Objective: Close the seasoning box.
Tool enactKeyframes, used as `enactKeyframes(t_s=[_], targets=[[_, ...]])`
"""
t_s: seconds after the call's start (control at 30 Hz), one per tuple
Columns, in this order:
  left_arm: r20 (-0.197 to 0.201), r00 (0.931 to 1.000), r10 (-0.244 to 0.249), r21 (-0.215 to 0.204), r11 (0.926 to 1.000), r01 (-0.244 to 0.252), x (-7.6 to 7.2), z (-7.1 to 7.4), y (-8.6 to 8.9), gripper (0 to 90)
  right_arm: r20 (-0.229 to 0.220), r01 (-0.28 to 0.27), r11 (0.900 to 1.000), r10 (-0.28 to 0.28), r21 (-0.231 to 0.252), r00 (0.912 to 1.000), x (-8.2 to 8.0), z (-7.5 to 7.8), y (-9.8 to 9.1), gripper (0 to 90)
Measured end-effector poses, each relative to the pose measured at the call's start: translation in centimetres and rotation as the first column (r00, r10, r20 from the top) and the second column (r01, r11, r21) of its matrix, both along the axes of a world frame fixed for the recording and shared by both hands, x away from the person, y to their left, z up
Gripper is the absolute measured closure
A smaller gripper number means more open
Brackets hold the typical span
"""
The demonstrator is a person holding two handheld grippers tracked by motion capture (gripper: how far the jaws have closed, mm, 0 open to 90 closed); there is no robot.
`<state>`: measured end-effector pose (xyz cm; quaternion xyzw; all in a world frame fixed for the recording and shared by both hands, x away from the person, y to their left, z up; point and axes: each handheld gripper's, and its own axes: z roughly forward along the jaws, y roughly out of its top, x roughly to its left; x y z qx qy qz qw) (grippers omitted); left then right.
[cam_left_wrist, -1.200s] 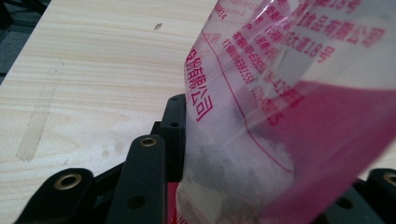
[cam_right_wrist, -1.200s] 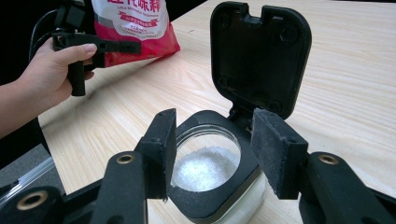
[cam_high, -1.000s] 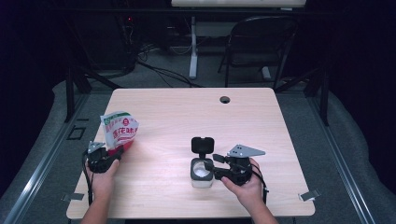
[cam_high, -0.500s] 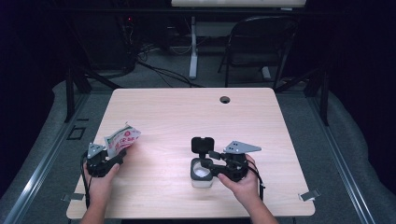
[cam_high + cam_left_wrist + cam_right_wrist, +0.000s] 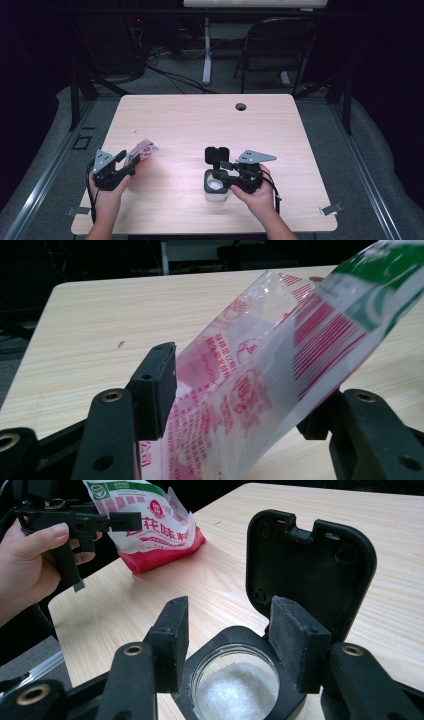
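While crinkled and glossy, printed plastic pouch (image 5: 141, 151) between left tool (image 5: 128, 160) pads.

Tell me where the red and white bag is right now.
In the high view, the bag lies at the table's left side, between the open left tongs.

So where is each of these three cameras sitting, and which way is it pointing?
High view: fixed above the person's side of the table, looking forward and down; both forearms, the left gripper and right gripper show.
Left gripper view: rides that gripper, looking along its open black jaws at the pouch between them.
Right gripper view: rides that gripper, looking down over the open jar of white granules and its raised lid; the left hand shows.
Shared: the pouch and tabletop appear in all three.
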<state>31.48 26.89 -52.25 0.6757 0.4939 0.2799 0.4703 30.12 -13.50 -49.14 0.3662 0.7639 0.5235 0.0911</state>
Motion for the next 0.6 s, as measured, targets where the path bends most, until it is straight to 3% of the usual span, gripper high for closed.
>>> enactKeyframes(t_s=[0.37, 0.6], targets=[[0.003, 0.9999, -0.017, -0.025, 0.9995, 0.017, -0.1, 0.6, -0.8, 43.9, -0.001, 0.003, 0.9999, -0.003, -0.012, 1.0, -0.1, 0.0, -0.2, 50.3], [-0.011, 0.9989, -0.047, -0.002, 0.9989, 0.047, 0.2, 0.3, -1.8, 43.9, 0.001, 0.008, 0.9999, -0.008, -0.015, 1.0, -0.3, -0.1, -0.3, 50.2]])
